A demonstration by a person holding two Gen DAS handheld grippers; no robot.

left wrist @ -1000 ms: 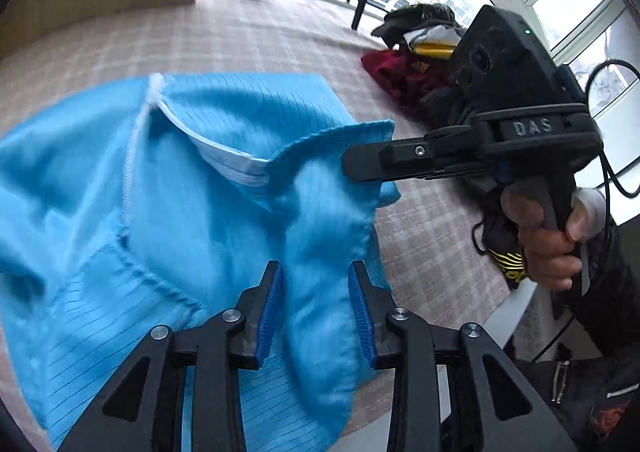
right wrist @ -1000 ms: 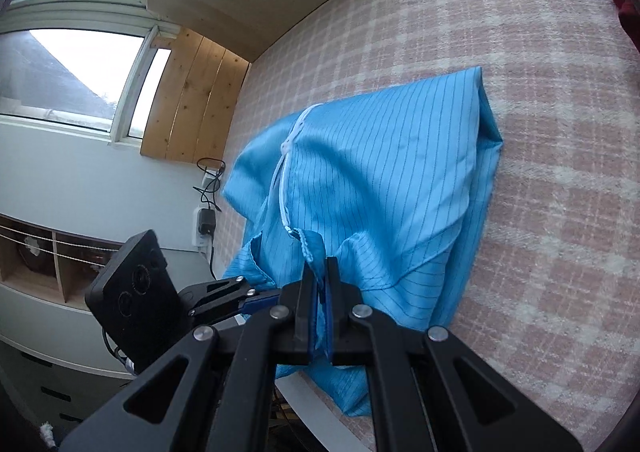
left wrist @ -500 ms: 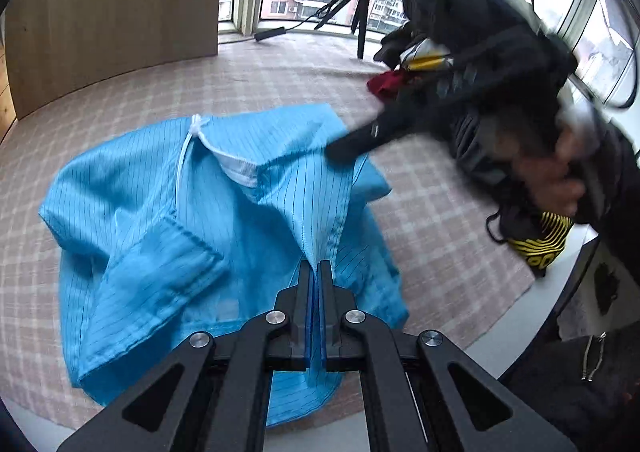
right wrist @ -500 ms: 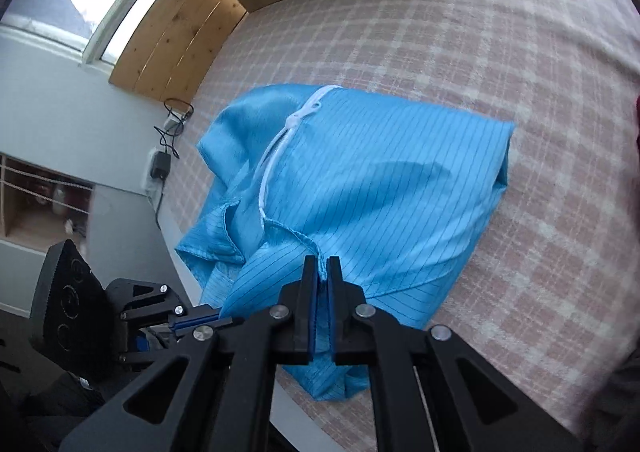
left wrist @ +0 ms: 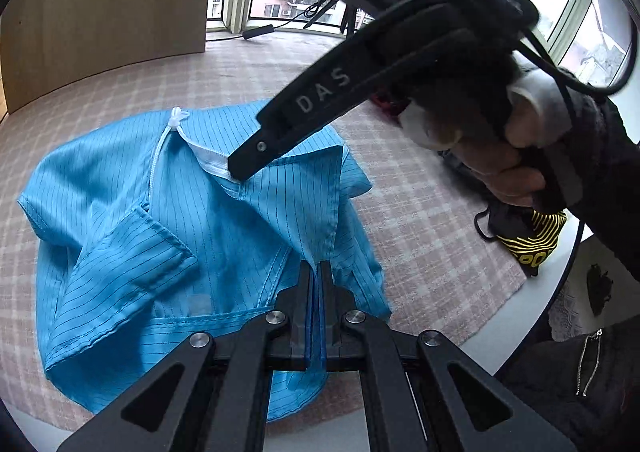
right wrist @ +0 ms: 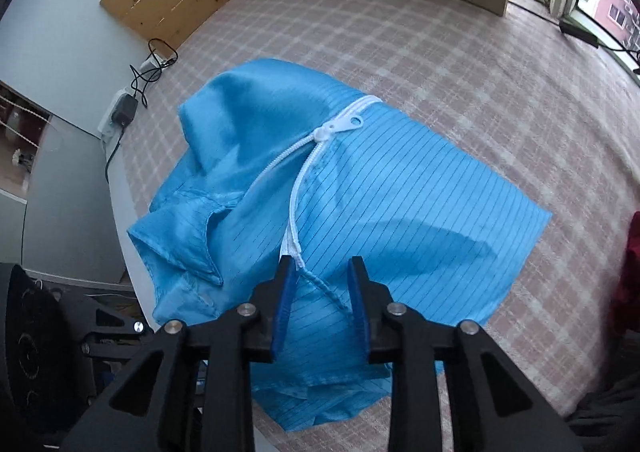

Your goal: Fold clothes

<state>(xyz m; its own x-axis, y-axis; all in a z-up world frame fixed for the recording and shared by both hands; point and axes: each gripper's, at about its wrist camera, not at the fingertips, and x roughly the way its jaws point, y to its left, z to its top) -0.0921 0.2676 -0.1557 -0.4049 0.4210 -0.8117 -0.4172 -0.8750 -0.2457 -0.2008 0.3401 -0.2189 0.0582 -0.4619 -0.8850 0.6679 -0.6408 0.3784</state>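
Jaws of the right gripper [right wrist: 320, 292] just parted, zip edge of the blue striped jacket [left wrist: 208, 211] lying loose between the pads, no longer pinched as a second ago. Left gripper [left wrist: 315, 288] now clamped on a fold of hem at 6 o'clock, where a second earlier stood open over the cloth. Jacket bunched on the checked cover [left wrist: 420, 228], white zipper pull [right wrist: 340, 125] toward 12 o'clock. Probably handing control of the fold to the left side.
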